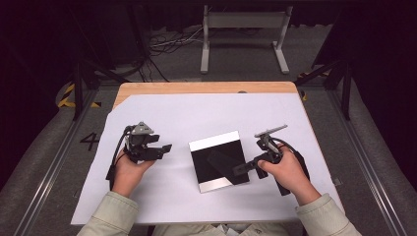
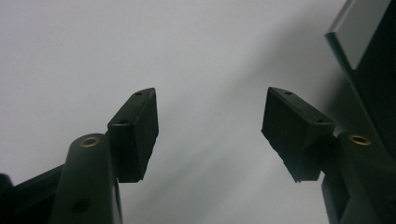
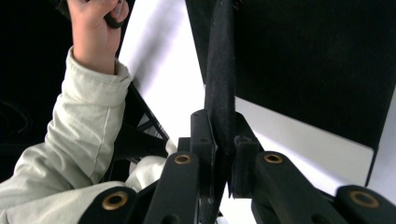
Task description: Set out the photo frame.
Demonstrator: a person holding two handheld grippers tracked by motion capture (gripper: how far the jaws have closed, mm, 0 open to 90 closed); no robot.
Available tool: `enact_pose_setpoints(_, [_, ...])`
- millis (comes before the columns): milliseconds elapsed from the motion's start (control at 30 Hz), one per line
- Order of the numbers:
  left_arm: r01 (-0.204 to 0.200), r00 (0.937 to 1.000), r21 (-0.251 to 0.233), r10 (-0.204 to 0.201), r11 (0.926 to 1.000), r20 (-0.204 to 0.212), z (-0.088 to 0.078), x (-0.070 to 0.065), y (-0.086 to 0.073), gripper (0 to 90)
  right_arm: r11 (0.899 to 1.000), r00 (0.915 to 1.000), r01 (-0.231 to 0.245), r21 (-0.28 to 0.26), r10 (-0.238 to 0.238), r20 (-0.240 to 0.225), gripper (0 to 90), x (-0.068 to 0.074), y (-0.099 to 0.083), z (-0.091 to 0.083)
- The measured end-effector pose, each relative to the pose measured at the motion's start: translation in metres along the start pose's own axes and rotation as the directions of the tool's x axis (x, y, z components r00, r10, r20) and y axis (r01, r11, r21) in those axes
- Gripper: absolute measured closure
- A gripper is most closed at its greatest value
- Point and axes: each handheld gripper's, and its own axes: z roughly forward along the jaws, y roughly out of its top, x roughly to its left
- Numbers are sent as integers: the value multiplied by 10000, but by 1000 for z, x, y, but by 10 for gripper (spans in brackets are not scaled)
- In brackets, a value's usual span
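A glossy black square panel [image 1: 219, 162] with a silver band at its far and near edges lies on the white sheet [image 1: 196, 118]. My right gripper [image 1: 242, 168] is at the panel's right edge, shut on a thin black strip [image 3: 219, 70] that rises between its jaws over the panel [image 3: 317, 60]. A duller dark patch [image 1: 221, 160] shows on the panel beside the jaws; I cannot tell whether it is the strip or a reflection. My left gripper [image 1: 167, 147] is held left of the panel, open, with nothing between its pads [image 2: 135, 130]. The panel's corner [image 2: 369, 56] lies off to one side of them.
The white sheet covers most of a wooden table [image 1: 206, 87]. A white metal frame [image 1: 243, 34] and cables [image 1: 167, 44] stand on the floor beyond the far edge. The person's sleeves [image 1: 113, 214] come in at the near edge.
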Motion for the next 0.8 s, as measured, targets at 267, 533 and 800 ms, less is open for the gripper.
enact_pose_setpoints(267, [-27, 10000, -1, 27, 10000, -16, 0, 1, 0, 368, 9991, 9993, 377, 215, -375, -84, 868, 3, 0, 0])
enact_pose_setpoints(533, [-29, 10000, 1, 29, 10000, -25, 0, 1, 0, 368, 9953, 9954, 956, -144, -957, -49, 872, 11, -1, -5])
enact_pose_setpoints(800, [-17, 10000, 1, 17, 10000, -33, 0, 1, 0, 368, 9851, 9880, 1535, -771, -1519, 266, 872, 15, 0, -8])
